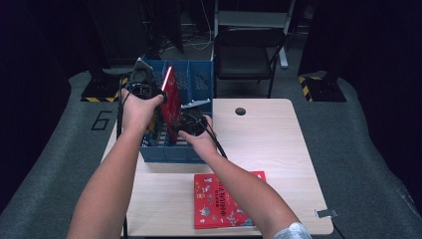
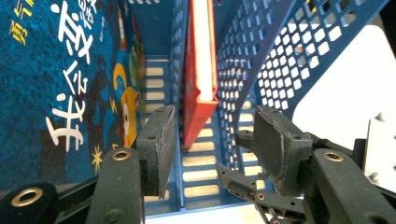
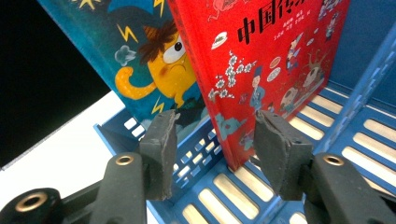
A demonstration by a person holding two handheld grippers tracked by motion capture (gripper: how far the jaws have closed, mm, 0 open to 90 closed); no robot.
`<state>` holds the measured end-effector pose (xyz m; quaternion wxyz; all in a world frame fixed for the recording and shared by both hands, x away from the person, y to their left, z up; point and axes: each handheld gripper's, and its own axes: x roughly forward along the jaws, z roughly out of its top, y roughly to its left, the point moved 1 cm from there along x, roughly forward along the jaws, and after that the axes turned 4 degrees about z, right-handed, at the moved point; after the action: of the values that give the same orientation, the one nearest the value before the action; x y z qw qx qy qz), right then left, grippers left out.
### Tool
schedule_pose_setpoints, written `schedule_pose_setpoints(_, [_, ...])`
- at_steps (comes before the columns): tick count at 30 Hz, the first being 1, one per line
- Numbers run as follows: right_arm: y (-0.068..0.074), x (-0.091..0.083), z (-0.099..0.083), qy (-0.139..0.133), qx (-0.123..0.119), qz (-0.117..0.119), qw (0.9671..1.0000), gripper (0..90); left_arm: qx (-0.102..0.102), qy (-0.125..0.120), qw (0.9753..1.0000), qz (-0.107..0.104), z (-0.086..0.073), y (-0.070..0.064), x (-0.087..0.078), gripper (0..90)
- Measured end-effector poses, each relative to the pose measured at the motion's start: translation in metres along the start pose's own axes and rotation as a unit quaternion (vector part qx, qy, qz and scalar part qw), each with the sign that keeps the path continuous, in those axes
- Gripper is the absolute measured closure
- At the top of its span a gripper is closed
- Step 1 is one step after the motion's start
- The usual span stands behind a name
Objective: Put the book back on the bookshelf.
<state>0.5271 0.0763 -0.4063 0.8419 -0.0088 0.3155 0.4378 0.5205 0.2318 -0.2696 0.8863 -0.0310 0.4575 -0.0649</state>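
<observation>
table point(image 1: 278, 144): light wood | on it: blue rack point(image 1: 171, 153), red book point(image 1: 226, 201) flat, metal clip point(image 1: 326, 213)

Pale wooden table point(image 1: 278, 149), black folding chair point(image 1: 247, 52), grey carpet point(image 1: 368, 139), dark room

The red picture book point(image 3: 261, 60) stands tilted on its edge inside the blue slotted rack point(image 1: 171, 152).
</observation>
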Motion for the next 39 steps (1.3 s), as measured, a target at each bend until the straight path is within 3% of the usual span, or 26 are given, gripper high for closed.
schedule_pose_setpoints(10, [0.004, -0.017, -0.006, 0.006, -0.003, 0.001, 1.0000, 43.6, 0.025, 0.004, 0.9997, 0.001, -0.001, 0.002, -0.014, 45.2])
schedule_pose_setpoints(18, [0.003, -0.037, -0.010, 0.005, 0.010, 0.009, 0.9999, 40.9, 0.038, -0.010, 0.9989, -0.025, -0.011, 0.006, -0.030, 43.6])
schedule_pose_setpoints(19, [0.004, -0.040, -0.011, 0.005, 0.010, 0.009, 0.9999, 40.5, 0.051, -0.007, 0.9984, -0.025, -0.014, 0.006, -0.032, 43.6])
schedule_pose_setpoints(35, [0.003, -0.076, -0.031, -0.002, 0.013, 0.020, 0.9997, 39.0, 0.093, -0.011, 0.9941, -0.054, -0.044, -0.003, -0.033, 44.7])
schedule_pose_setpoints(39, [0.002, -0.083, -0.036, -0.003, 0.002, 0.024, 0.9997, 39.2, 0.101, -0.011, 0.9931, -0.058, -0.050, -0.003, -0.033, 45.7])
